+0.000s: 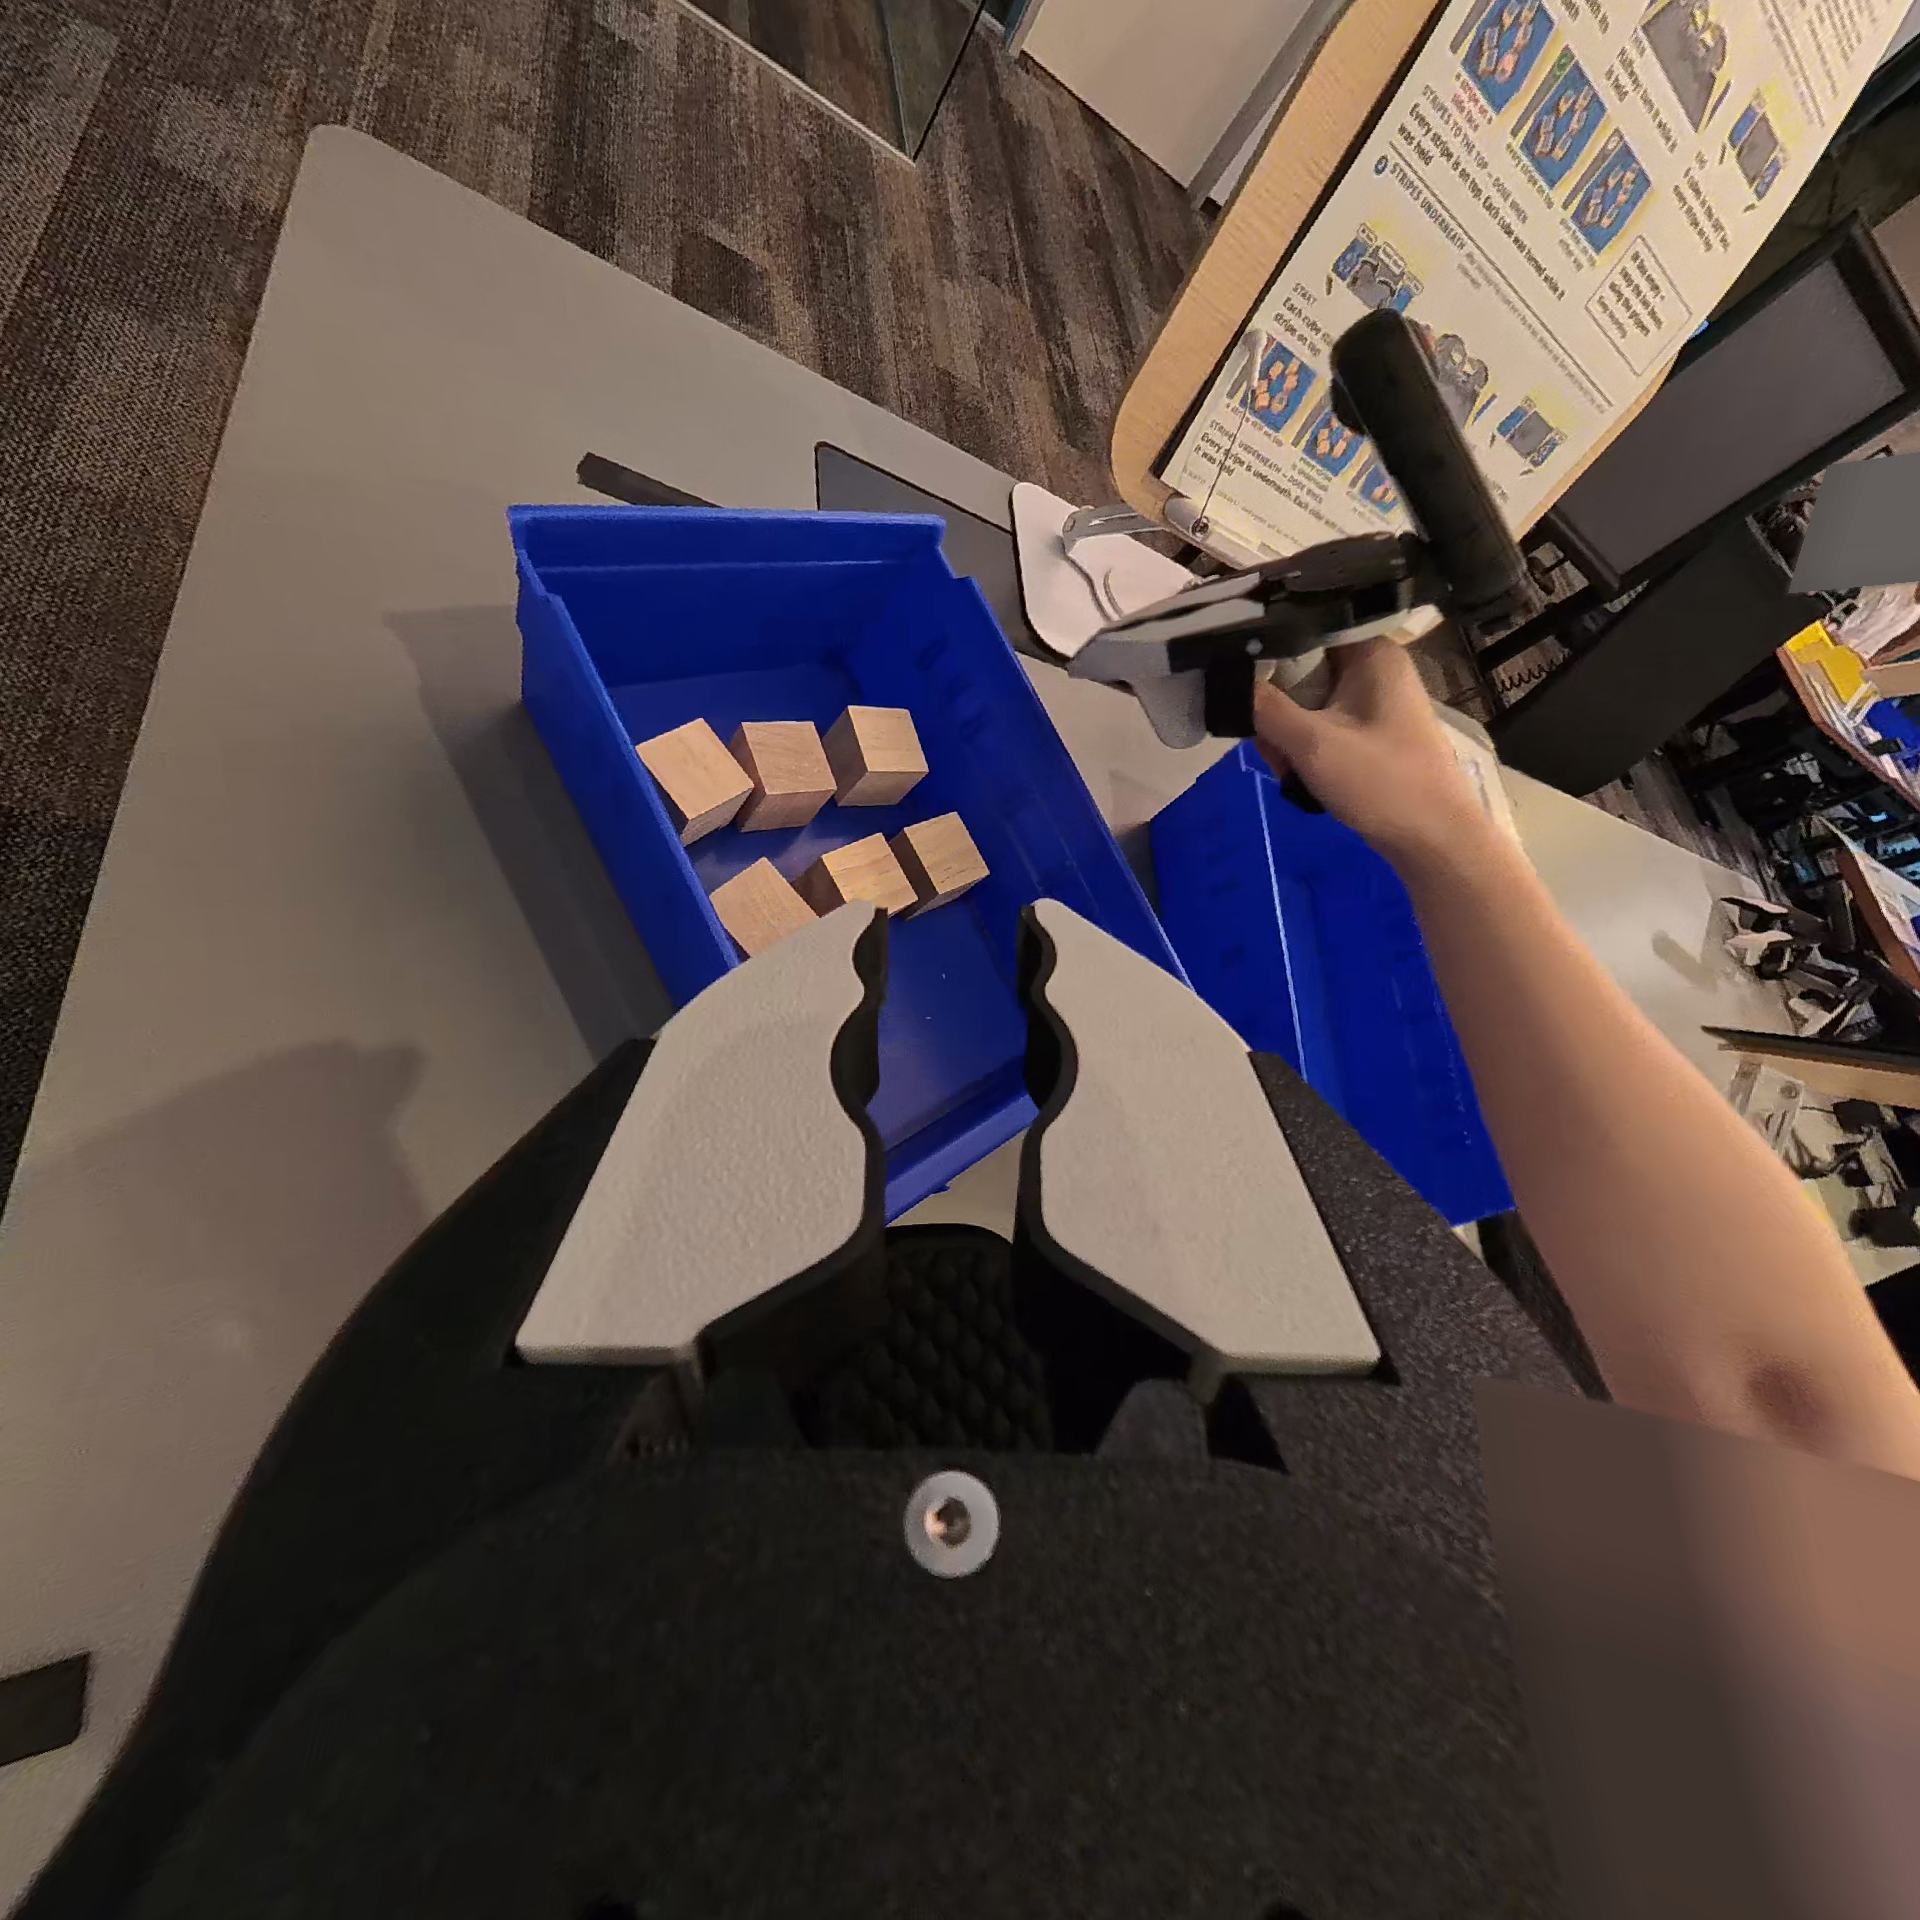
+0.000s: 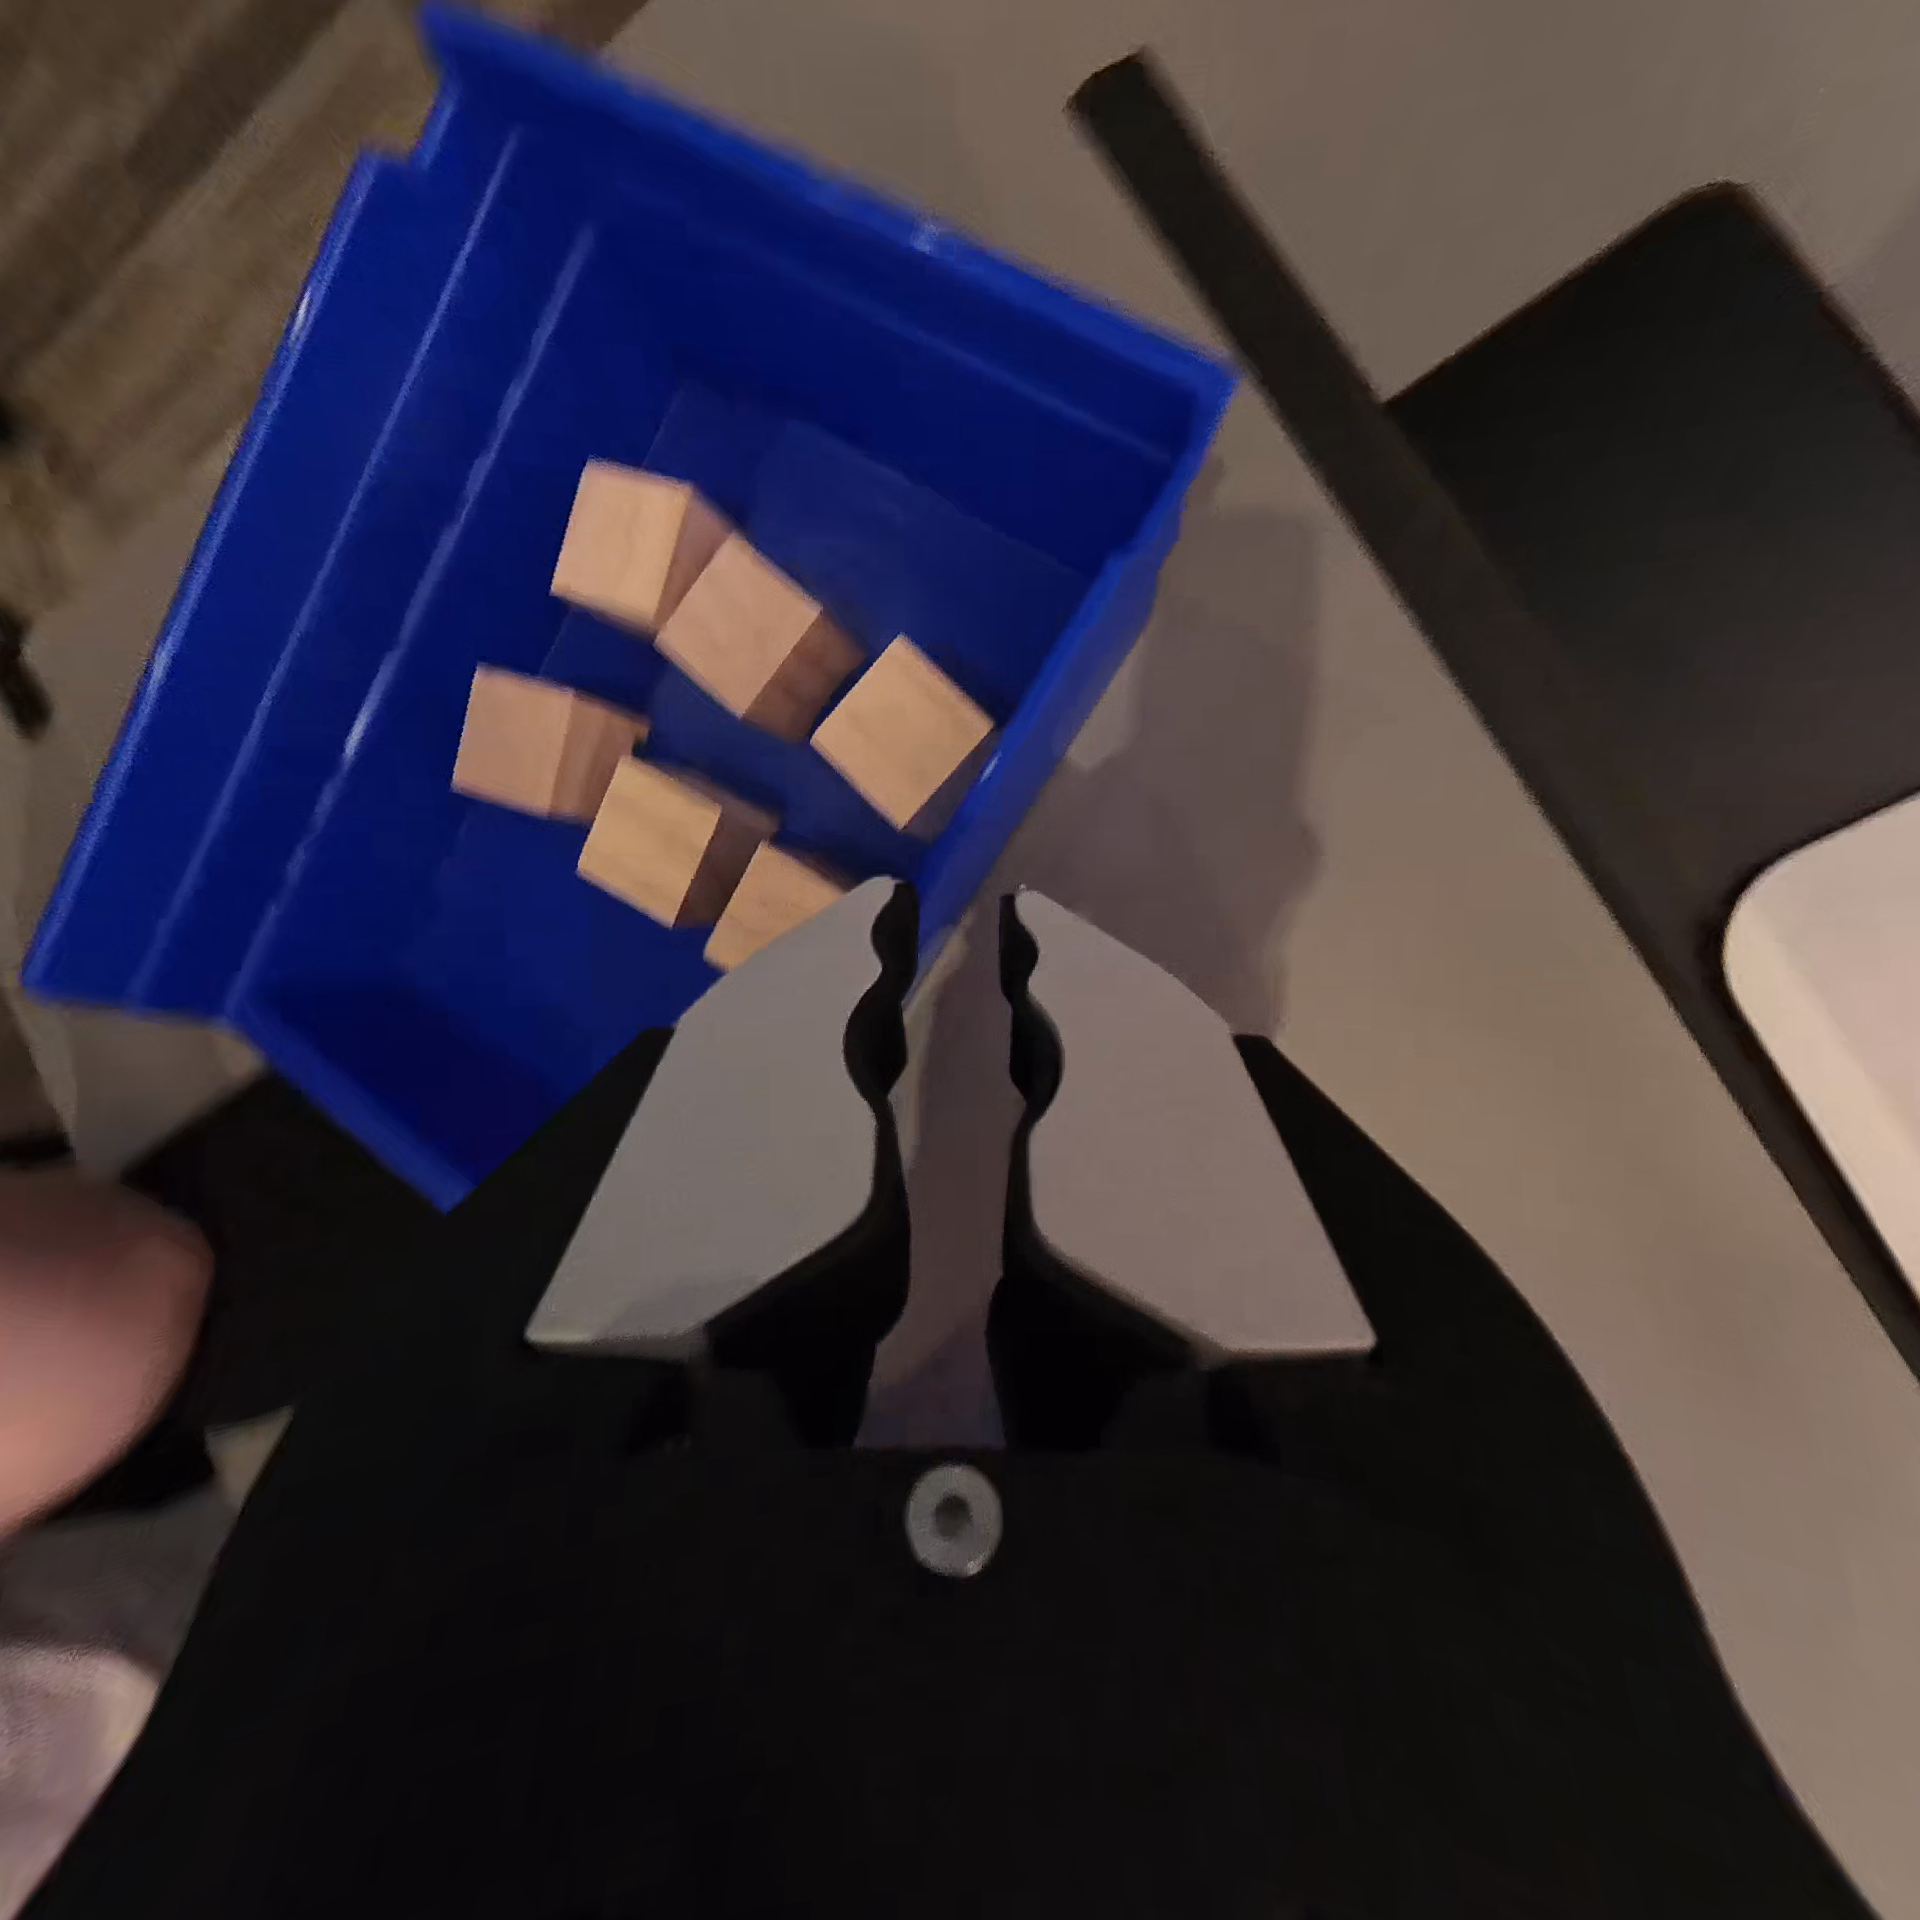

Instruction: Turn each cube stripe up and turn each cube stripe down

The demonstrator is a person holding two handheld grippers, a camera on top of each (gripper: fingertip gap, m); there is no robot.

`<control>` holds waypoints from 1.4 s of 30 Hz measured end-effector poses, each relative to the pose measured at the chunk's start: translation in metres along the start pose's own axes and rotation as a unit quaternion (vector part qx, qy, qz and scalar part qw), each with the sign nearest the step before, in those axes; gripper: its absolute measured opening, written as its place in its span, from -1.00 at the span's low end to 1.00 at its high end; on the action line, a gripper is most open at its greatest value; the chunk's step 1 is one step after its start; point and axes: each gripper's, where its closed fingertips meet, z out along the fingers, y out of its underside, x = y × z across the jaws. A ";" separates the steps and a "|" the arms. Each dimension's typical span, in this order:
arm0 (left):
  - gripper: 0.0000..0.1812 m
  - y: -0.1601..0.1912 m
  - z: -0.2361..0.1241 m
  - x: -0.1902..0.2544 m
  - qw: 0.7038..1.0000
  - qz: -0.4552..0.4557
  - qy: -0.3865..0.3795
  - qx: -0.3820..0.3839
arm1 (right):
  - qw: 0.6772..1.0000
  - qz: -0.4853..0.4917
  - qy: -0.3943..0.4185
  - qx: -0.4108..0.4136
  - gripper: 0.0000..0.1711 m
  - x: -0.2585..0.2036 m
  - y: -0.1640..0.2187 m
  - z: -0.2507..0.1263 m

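Several plain wooden cubes (image 1: 781, 774) lie in two rows on the floor of a blue bin (image 1: 582, 707). No stripe shows on any visible face. My left gripper (image 1: 956, 920) is open and empty, hovering over the bin's near end, just short of the nearest cubes. My right gripper (image 1: 1091, 660), held in a hand, hangs in the air just past the bin's right wall. In the blurred right wrist view, the right gripper (image 2: 956, 899) is open and empty above the bin's (image 2: 312, 623) right wall, close to the cubes (image 2: 727, 623).
A second blue bin (image 1: 1320, 987) stands to the right under the person's forearm. Beyond the bins are a black strip (image 1: 644, 483), a dark pad (image 2: 1662, 520) and a white stand (image 1: 1060, 582) holding an instruction sheet. The grey table (image 1: 312, 727) ends at carpet on the left.
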 end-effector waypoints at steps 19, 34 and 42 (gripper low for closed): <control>-0.70 0.012 0.019 -0.004 0.998 -0.006 -0.006 -0.056 | 0.921 -0.379 0.008 -0.091 -0.79 -0.048 0.083 -0.033; -0.63 0.065 0.124 -0.085 0.949 -0.124 -0.081 -0.276 | 0.935 -0.332 0.098 0.081 -0.77 -0.030 0.147 -0.180; -0.70 0.083 0.138 -0.096 0.927 -0.106 -0.141 -0.331 | 0.942 -0.225 0.131 0.210 -0.77 0.020 0.193 -0.259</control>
